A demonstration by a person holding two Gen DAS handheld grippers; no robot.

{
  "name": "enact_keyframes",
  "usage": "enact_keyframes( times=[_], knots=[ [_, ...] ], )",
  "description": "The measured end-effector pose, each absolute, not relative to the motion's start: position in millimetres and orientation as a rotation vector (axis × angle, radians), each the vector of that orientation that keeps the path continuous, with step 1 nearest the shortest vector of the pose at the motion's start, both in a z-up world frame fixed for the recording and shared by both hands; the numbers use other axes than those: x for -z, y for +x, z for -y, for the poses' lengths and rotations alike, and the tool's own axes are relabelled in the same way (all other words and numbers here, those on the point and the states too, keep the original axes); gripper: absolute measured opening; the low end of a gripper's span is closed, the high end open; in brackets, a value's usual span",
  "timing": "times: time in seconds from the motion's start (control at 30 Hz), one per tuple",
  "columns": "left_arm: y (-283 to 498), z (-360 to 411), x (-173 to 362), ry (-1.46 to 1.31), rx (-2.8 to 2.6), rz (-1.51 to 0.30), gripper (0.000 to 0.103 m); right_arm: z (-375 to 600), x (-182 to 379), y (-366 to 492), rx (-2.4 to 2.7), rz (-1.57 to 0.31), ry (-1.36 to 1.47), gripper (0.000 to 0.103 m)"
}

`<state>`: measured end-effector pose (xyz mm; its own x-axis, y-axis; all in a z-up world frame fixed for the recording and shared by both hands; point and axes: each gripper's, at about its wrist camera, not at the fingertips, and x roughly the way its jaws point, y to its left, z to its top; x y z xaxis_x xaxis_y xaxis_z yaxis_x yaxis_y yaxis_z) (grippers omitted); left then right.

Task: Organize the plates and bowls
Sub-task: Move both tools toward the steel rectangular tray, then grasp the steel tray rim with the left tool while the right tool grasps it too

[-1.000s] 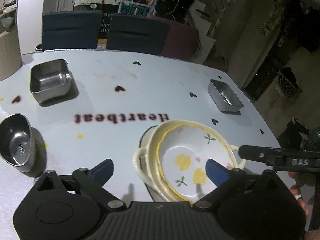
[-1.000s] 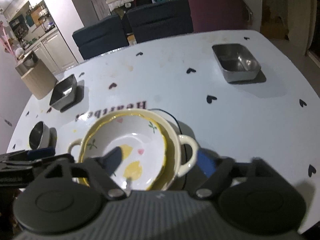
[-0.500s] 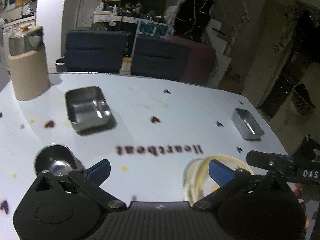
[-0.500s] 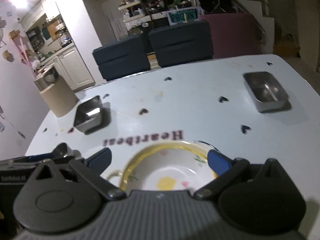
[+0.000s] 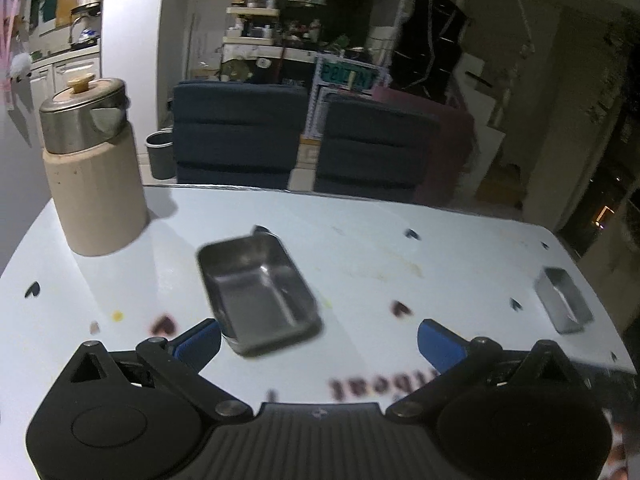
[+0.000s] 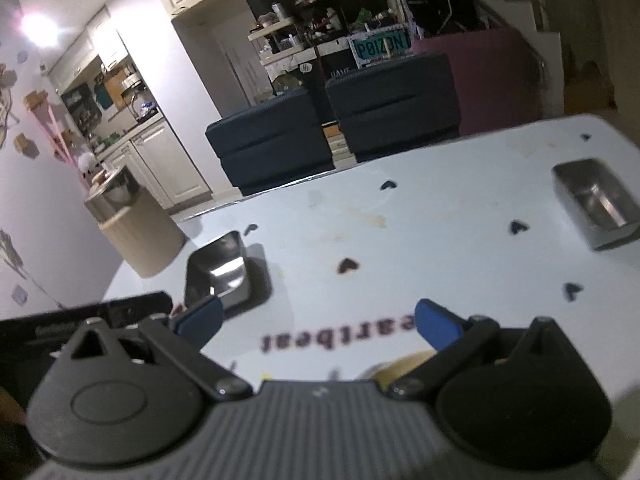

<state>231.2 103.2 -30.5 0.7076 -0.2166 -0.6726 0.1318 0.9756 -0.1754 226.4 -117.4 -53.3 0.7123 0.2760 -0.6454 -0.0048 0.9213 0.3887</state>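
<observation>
My left gripper (image 5: 318, 340) is open and empty, raised above the white table (image 5: 360, 240), just short of a rectangular steel tray (image 5: 258, 292). A second steel tray (image 5: 564, 300) lies at the far right. My right gripper (image 6: 318, 320) is open and empty. In the right wrist view the near steel tray (image 6: 218, 272) sits at left and the other steel tray (image 6: 596, 204) at right. Only a yellow rim of the stacked ceramic bowls (image 6: 404, 364) shows behind the right gripper's body. The left gripper's body (image 6: 80, 320) shows at the left edge.
A beige canister with a steel lid (image 5: 92, 168) stands at the table's far left; it also shows in the right wrist view (image 6: 136, 236). Dark blue chairs (image 5: 240, 132) stand behind the far edge. "Heartbeat" lettering (image 6: 336, 336) marks the table.
Both grippers have lifted and tilted up away from the stacked ceramic bowls, which have dropped almost out of view. The left view now faces the steel tray and canister.
</observation>
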Motion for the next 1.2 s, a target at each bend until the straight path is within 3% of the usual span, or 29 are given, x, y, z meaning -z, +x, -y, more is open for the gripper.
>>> enact_keyframes(
  times=[0.17,0.7,1.13,1.2],
  knots=[
    [275.1,-128.6,40.8,-0.106,0.157,-0.781,0.103,94.8,68.5,251.4,-0.177,-0.808,0.437,0.103],
    [407.9,-138.4,105.2,0.298,0.206,-0.905,0.103,15.7,144.2,358.7,-0.076,-1.026,0.768,0.102],
    [420.8,-140.4,112.8,0.396,0.201,-0.863,0.101,-42.2,171.5,382.4,-0.055,-1.119,0.713,0.065],
    [420.5,-146.6,109.9,0.379,0.189,-0.86,0.097,-39.4,171.3,381.4,-0.059,-1.12,0.699,0.063]
  ],
)
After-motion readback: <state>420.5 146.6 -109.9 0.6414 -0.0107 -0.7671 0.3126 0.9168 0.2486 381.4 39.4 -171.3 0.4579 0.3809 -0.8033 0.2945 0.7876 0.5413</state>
